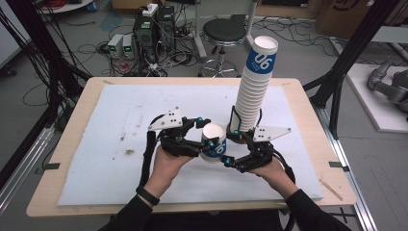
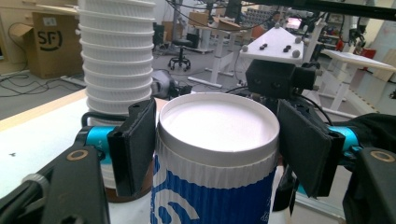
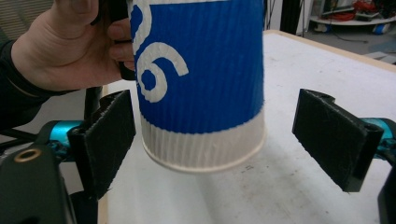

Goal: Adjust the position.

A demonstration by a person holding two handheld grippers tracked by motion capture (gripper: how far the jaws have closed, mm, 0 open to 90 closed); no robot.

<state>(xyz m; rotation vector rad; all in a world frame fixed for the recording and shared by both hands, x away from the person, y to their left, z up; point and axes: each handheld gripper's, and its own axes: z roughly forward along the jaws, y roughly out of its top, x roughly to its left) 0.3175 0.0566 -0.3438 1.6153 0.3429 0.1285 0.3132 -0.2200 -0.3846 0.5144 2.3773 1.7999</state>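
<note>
A blue-and-white ribbed paper cup (image 1: 214, 142) is held upright above the white mat, open end up. My left gripper (image 1: 206, 136) is shut on it, and in the left gripper view its pads (image 2: 135, 140) press on the cup (image 2: 217, 154) just below the rim. My right gripper (image 1: 230, 147) is open around the cup's lower end. In the right gripper view the cup (image 3: 201, 79) hangs between the two spread pads (image 3: 109, 135), its base clear of the table. The far pad stands well apart from it.
A tall stack of the same cups (image 1: 255, 91) stands just behind the right gripper, leaning slightly. A white mat (image 1: 120, 120) covers the wooden table. A stool (image 1: 223, 33), computers and cables lie on the floor beyond the far edge.
</note>
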